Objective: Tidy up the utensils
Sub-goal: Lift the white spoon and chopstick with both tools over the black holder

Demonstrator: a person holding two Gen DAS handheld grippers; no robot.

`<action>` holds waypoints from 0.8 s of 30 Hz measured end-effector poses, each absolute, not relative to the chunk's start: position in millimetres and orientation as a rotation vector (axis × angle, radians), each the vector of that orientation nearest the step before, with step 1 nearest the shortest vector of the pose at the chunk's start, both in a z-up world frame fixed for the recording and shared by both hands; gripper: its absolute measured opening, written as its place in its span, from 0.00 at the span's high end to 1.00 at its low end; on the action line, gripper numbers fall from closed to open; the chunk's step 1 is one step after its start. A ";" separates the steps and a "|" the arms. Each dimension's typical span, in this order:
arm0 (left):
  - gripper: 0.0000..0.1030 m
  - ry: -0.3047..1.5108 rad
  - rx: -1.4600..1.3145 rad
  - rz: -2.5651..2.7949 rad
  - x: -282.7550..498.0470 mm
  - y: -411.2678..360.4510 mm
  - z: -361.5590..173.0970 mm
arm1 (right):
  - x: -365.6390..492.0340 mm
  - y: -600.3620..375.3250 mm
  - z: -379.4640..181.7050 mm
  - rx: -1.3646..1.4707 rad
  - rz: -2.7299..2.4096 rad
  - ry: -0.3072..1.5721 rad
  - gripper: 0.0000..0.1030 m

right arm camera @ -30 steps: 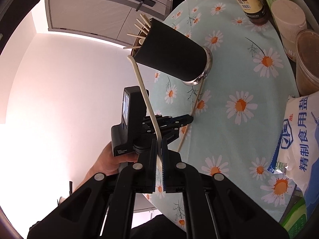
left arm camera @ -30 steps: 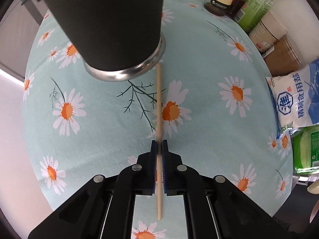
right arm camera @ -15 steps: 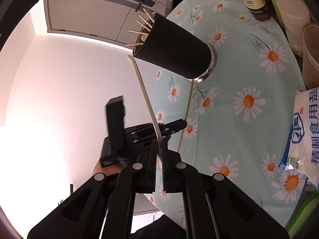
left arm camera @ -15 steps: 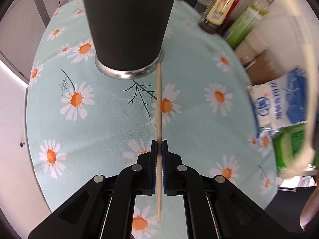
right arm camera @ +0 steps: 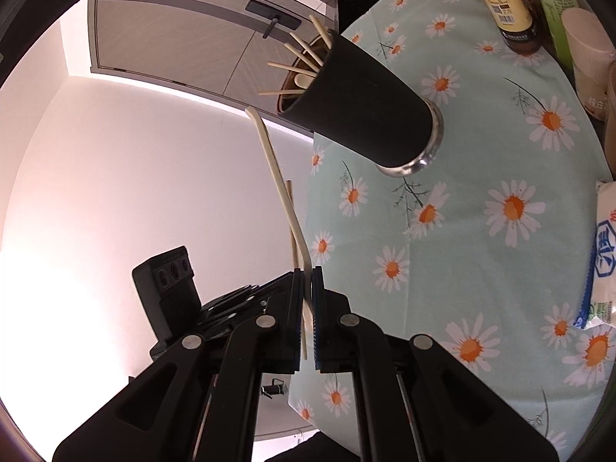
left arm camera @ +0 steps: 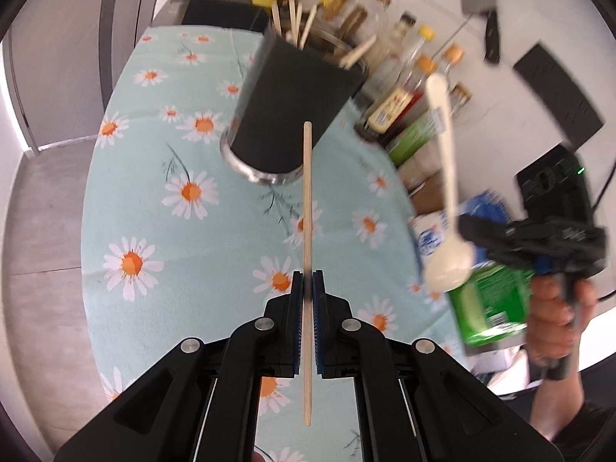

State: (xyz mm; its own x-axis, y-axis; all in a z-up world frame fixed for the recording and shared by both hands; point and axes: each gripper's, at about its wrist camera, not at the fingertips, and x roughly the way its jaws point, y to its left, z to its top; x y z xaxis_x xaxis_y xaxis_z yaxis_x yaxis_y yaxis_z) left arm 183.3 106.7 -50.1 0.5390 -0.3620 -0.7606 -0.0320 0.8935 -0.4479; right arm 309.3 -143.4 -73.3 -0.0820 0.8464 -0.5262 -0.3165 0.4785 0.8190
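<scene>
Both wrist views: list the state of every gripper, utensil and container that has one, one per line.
left gripper: shut on the chopstick.
chopstick: lifted off the table, pointing toward the holder.
right gripper: shut on the spoon.
spoon: held in the air, bowl end at the gripper, handle outward.
utensil holder: upright on the tablecloth, already holding several chopsticks and a spoon.
salt bag: lying at the table edge.

Left half of the table (left arm camera: 127, 200) lies bare; the cup (left arm camera: 292, 115) blocks upper centre, bottles (left arm camera: 400, 88) crowd the upper right.
</scene>
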 end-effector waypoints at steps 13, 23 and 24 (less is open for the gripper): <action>0.96 0.686 -0.527 -0.256 201.1 138.6 15.1 | 322.3 -109.0 -45.4 0.522 1.026 1.132 0.95; 0.96 0.430 -0.501 -0.263 235.1 155.5 58.1 | 351.7 -88.0 -18.4 0.537 1.027 0.949 0.95; 0.96 0.413 -0.503 -0.262 237.7 156.8 59.5 | 356.0 -86.8 -16.1 0.543 1.019 0.924 0.95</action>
